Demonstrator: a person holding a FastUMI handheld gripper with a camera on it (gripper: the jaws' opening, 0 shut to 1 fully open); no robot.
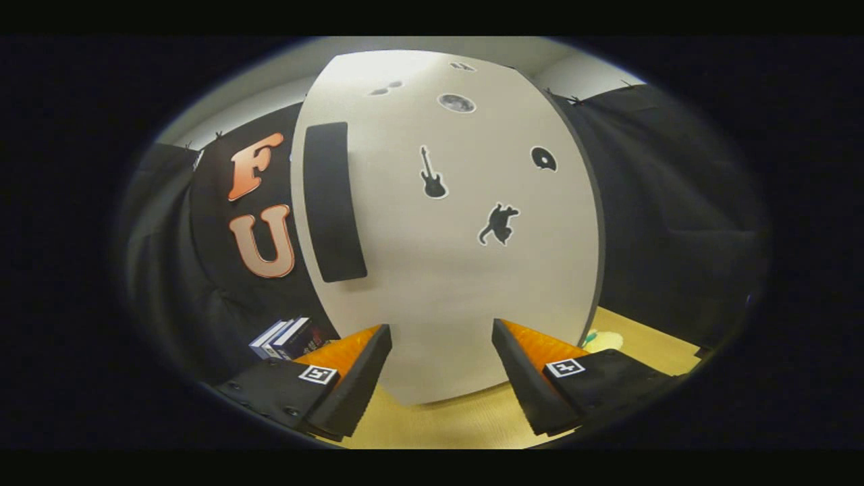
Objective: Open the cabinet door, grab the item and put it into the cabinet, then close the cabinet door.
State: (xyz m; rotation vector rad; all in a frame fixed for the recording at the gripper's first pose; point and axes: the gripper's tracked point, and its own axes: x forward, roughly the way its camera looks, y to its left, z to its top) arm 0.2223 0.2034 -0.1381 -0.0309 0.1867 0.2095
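- A small stack of dark-covered books with white page edges point(287, 337) is lying just beyond the left finger, on its outer side, against the black cloth booth wall point(202, 270).
- The hand-held two-finger gripper point(442, 344) is pointing straight at a cabinet, its fingers standing spread wide apart with nothing between them but the panel ahead; neither finger is visibly touching anything.
- A tall black rectangular handle strip point(333, 202) is running up the left part of the white matte cabinet door point(439, 290), above and beyond the left finger.
- The door is appearing shut, its flat face standing close in front of both fingers and rising well above them.
- Black stickers are dotting the door beyond the fingers: an electric guitar sticker point(433, 174) near the middle, a leaping animal sticker point(499, 224) lower and to its right, a round sticker point(543, 158) further right, and a grey circular sticker point(457, 102) near the top.
- A light wooden tabletop point(445, 422) is showing beneath the fingers and under the cabinet's lower edge.
- A small pale yellow item with a green part point(601, 339) is resting on the tabletop just beyond the right finger, beside the cabinet's right edge; its exact kind cannot be told.
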